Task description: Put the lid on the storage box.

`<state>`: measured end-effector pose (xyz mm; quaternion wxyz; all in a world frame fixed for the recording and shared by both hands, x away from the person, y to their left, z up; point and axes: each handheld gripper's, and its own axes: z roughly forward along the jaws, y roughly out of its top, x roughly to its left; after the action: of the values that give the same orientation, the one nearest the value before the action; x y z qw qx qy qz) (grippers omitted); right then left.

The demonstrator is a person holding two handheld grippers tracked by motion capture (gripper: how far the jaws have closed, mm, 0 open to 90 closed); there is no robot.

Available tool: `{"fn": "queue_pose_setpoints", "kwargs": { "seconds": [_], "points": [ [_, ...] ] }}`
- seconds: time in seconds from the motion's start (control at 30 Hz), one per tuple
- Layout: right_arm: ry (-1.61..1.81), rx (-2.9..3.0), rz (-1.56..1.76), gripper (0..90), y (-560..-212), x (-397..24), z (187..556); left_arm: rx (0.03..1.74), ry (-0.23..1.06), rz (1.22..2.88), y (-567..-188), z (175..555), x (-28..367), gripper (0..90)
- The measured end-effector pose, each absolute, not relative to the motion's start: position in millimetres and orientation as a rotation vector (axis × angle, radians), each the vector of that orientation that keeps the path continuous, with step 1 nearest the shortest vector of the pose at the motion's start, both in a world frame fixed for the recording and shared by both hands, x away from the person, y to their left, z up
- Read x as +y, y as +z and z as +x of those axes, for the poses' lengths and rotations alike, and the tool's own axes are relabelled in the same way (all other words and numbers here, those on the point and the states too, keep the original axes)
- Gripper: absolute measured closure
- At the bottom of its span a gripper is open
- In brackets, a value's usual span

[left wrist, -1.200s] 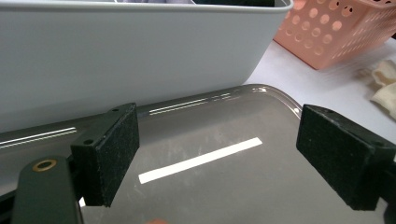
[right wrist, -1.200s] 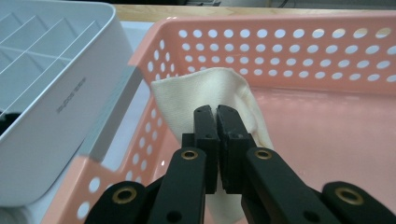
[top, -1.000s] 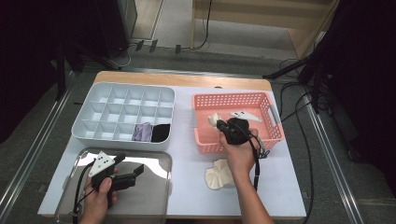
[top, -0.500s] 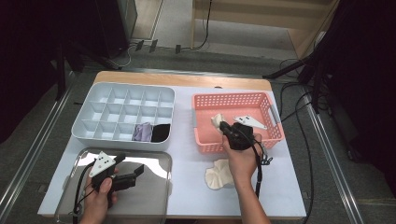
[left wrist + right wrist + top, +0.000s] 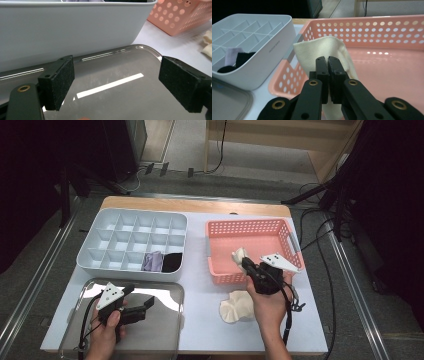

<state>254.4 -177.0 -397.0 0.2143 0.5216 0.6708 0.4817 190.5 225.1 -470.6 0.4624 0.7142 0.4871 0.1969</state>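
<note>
My right gripper (image 5: 245,262) (image 5: 328,61) is shut on a cream cloth (image 5: 239,254) (image 5: 325,50), which hangs lifted over the near edge of the pink basket (image 5: 220,229) (image 5: 387,72). A second cream cloth (image 5: 236,306) lies on the table just in front of the basket. Above the metal tray (image 5: 155,335) (image 5: 120,100) at the front left, my left gripper (image 5: 148,303) (image 5: 120,82) stands open with nothing between its pads. The grey divided organiser (image 5: 100,257) (image 5: 272,47) holds a lilac cloth (image 5: 152,261) and a black cloth (image 5: 173,262) in its near-right compartments.
The organiser's near wall (image 5: 70,30) stands right behind the tray. Cables trail down the table's right side (image 5: 320,240). Bare white tabletop (image 5: 197,285) lies between the tray and the basket.
My right gripper has drawn back toward the basket's near edge and risen a little, carrying the cream cloth with it. The left gripper has stayed where it was.
</note>
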Motion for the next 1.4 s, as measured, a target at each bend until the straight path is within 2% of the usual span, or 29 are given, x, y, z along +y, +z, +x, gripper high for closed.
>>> {"fn": "queue_pose_setpoints", "kwargs": {
  "seconds": [0.37,0.53,0.7,0.73,0.8,0.83,1.0,1.07,1.23,1.27,1.33,1.4],
  "points": [
    [1.394,1.875,1.403,88.6,-414.4,-173.9,192.9,1.206,0.507,1.743,-469.3,191.6,224.6,13.9],
    [1.382,1.920,1.376,88.7,-436.5,-160.4,167.7,1.198,0.533,1.739,-465.4,191.3,224.4,13.9],
    [1.344,2.031,1.392,87.5,-465.0,-143.4,165.0,1.176,0.566,1.758,-462.5,189.1,217.6,13.9],
    [1.350,2.049,1.403,83.9,-469.8,-140.2,165.4,1.168,0.556,1.755,-461.1,188.2,216.5,13.9],
    [1.389,2.034,1.398,65.2,-472.5,-138.2,164.2,1.157,0.556,1.757,-457.7,185.9,213.6,14.0],
    [1.409,2.013,1.399,59.9,-469.4,-140.6,163.8,1.151,0.552,1.756,-456.1,184.6,212.3,13.9],
    [1.329,1.873,1.483,58.1,-455.6,-174.2,166.9,1.151,0.543,1.753,-454.1,182.8,205.8,13.9],
    [1.210,1.869,1.531,55.5,-465.4,-184.3,174.1,1.168,0.521,1.750,-456.3,184.8,201.2,13.9],
    [1.186,1.871,1.707,49.7,-492.9,-199.7,180.9,1.184,0.531,1.753,-458.9,188.2,185.9,14.0],
    [1.185,1.870,1.707,50.6,-494.0,-198.3,180.3,1.181,0.513,1.744,-458.9,189.1,183.8,14.0],
    [1.208,1.908,1.710,59.3,-492.7,-196.6,179.3,1.171,0.523,1.749,-458.6,189.7,178.6,14.0],
    [1.195,1.916,1.677,73.3,-494.2,-193.3,177.0,1.158,0.518,1.770,-458.5,190.1,174.4,14.0]
  ]
}}
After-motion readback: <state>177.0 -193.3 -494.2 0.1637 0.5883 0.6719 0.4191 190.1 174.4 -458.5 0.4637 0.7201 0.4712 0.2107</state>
